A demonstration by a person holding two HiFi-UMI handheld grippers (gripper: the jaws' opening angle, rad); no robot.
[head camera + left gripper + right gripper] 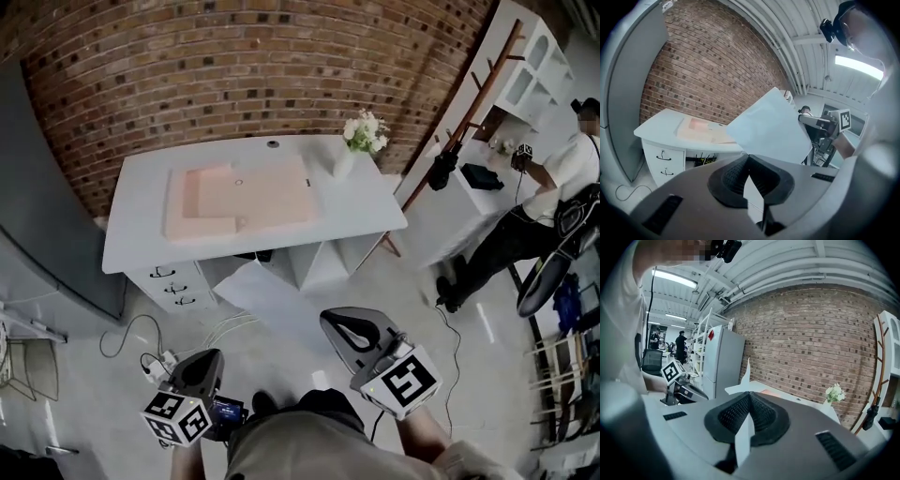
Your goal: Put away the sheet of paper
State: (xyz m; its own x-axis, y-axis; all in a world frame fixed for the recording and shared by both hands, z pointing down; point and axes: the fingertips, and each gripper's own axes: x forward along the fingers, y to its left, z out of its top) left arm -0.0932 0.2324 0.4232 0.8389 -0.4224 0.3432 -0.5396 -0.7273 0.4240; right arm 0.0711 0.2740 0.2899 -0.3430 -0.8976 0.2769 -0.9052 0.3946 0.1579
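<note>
I hold a white sheet of paper (pixel 272 298) in the air, well back from the white desk (pixel 361 208). My left gripper (pixel 208 363) is shut on its near left part and my right gripper (pixel 332 324) on its near right part. In the left gripper view the sheet (pixel 768 129) fans up from the closed jaws of the left gripper (pixel 749 158), with the right gripper (pixel 819 123) behind it. The right gripper view shows the sheet (pixel 746 379) edge-on, pinched in the right gripper (pixel 749 395), and the left gripper (pixel 682 391) further left.
A pink pad (pixel 244 197) lies on the desk, and a vase of white flowers (pixel 363 139) stands at its right end. Drawers (pixel 173 283) sit under the left side. A grey cabinet (pixel 47 234) stands left, cables (pixel 159 361) lie on the floor, and a person (pixel 553 192) stands far right.
</note>
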